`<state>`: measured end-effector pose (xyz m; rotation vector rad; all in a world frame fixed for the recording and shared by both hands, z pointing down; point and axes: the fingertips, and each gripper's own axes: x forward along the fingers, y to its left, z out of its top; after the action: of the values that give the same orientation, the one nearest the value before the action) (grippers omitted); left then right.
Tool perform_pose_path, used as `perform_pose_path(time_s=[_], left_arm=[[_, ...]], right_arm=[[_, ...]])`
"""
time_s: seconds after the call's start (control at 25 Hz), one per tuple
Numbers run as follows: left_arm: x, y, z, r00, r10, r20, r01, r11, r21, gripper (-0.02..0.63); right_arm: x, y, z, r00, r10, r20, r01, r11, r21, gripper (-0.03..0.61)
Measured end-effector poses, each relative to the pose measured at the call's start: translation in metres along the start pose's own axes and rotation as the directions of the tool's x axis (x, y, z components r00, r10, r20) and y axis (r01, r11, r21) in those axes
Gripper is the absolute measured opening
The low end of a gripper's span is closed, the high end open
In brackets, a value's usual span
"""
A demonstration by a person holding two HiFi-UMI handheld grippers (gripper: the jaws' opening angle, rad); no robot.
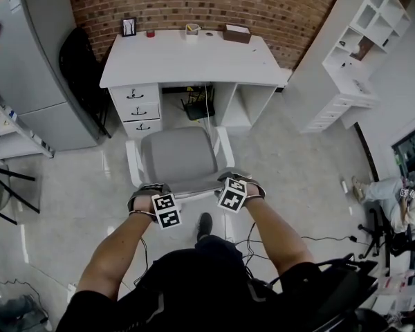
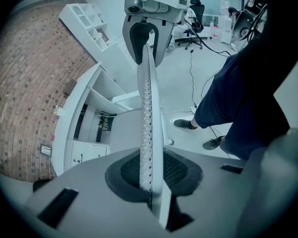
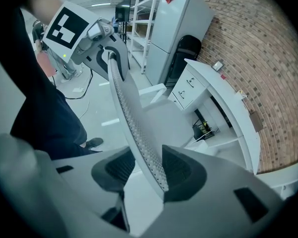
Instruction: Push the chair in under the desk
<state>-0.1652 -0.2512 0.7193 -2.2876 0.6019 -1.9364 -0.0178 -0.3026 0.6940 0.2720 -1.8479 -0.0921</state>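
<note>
Head view: chair (image 1: 180, 154) stands just short of the counter (image 1: 187, 57), kneehole dead ahead.
Left claw (image 2: 150, 171) pinches the backrest (image 2: 146, 108) top edge; right claw (image 3: 145, 170) straddles it, spread, not gripping.

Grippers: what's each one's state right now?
Left gripper: shut on the chair backrest.
Right gripper: open, the backrest between its jaws, unclamped.

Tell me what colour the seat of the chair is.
The seat is grey; head view shows it best.
</note>
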Motion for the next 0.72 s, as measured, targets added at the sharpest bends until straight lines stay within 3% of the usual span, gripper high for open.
perform_pose_path(time_s=[0.72], left_arm=[[0.037, 0.077, 0.043, 0.999, -0.038, -0.016, 0.038, 0.999, 0.001, 0.056]], right_arm=[[0.013, -0.089, -0.022, 0.998, -0.057, 0.036, 0.057, 0.998, -0.009, 0.178]])
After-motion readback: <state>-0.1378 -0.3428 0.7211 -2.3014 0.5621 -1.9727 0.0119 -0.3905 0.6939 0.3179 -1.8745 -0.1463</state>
